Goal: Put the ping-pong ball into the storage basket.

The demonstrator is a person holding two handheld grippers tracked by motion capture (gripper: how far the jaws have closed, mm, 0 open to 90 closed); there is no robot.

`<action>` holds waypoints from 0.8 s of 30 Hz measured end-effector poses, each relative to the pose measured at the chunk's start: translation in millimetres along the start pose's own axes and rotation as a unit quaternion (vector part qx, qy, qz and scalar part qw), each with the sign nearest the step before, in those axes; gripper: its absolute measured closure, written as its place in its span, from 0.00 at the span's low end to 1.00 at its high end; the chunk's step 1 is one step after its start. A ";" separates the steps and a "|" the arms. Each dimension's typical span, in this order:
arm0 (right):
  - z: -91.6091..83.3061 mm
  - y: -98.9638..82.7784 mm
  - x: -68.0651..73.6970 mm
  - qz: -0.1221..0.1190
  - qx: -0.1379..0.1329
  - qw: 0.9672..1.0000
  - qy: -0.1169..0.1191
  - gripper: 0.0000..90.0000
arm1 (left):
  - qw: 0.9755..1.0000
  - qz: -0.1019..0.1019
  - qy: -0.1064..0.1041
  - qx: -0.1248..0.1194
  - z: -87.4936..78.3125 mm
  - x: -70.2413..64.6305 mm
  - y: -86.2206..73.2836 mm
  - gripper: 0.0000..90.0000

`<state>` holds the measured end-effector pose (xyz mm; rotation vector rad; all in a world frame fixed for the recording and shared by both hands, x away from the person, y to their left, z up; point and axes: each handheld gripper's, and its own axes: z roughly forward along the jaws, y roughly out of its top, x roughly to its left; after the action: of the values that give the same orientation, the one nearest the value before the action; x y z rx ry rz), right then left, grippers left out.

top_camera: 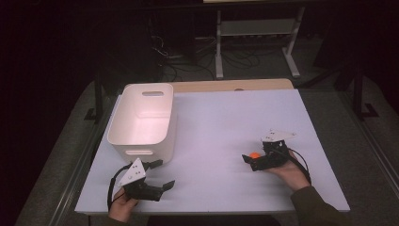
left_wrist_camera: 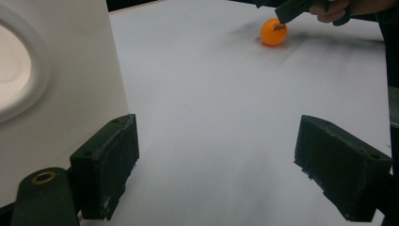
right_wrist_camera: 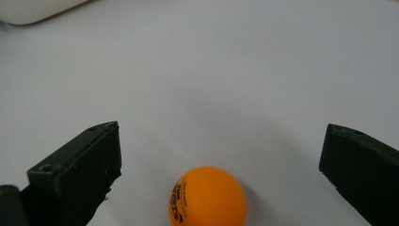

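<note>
table: white top, pretty much bare, both grippers working low over the near half of it
bin: white plastic tub with handle slots, sits just ahead of the left gripper; in the left gripper view its wall is right beside the left-hand jaw, can't tell if they actually touch
left gripper: held in the person's left hand at the near left corner, jaws spread wide with nothing between them, just bare table
right gripper: in the right hand on the right side of the table, well apart from the left one; jaws also spread wide, not pinching anything
ping-pong ball: orange with dark print on it, sitting on the table between the right gripper's jaws, roughly centred, touching neither one. From the left gripper view the ball is far off across the table, right under the other gripper's tip
</note>
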<state>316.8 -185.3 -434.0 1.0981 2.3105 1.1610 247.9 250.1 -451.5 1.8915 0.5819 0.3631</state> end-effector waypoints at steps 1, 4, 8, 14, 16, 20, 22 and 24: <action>0.0 0.0 0.0 0.000 0.000 1.000 0.000 0.00 | 1.000 0.000 0.000 0.000 0.0 0.0 0.0 0.16; 2.5 -2.8 -1.1 0.003 0.006 1.000 0.004 0.00 | 1.000 -0.001 0.000 -0.003 -0.5 -0.1 -0.2 0.16; 3.8 -4.9 -2.1 0.004 0.011 1.000 0.003 0.00 | 1.000 0.001 0.000 -0.002 -0.4 0.0 -0.1 0.16; 5.9 -7.0 -2.1 0.004 0.018 1.000 0.003 0.00 | 1.000 0.002 0.001 -0.002 -0.3 -0.2 -0.1 0.16; 6.4 -7.4 -2.3 0.003 0.020 1.000 0.003 0.00 | 1.000 0.002 0.001 -0.002 -0.3 -0.2 -0.1 0.16; 7.5 -8.6 -2.6 0.003 0.024 1.000 0.004 0.00 | 1.000 0.002 0.000 -0.002 -0.3 -0.1 -0.1 0.16; 8.2 -9.5 -2.7 0.003 0.026 1.000 0.004 0.00 | 1.000 0.002 0.000 -0.002 -0.3 -0.2 -0.1 0.16; 8.7 -10.3 -2.9 0.001 0.029 1.000 0.006 0.00 | 1.000 0.002 0.001 -0.002 -0.3 -0.2 -0.1 0.16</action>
<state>318.6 -186.6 -447.5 1.1165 2.3669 1.1098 247.5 250.3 -451.5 1.8883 0.5781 0.3679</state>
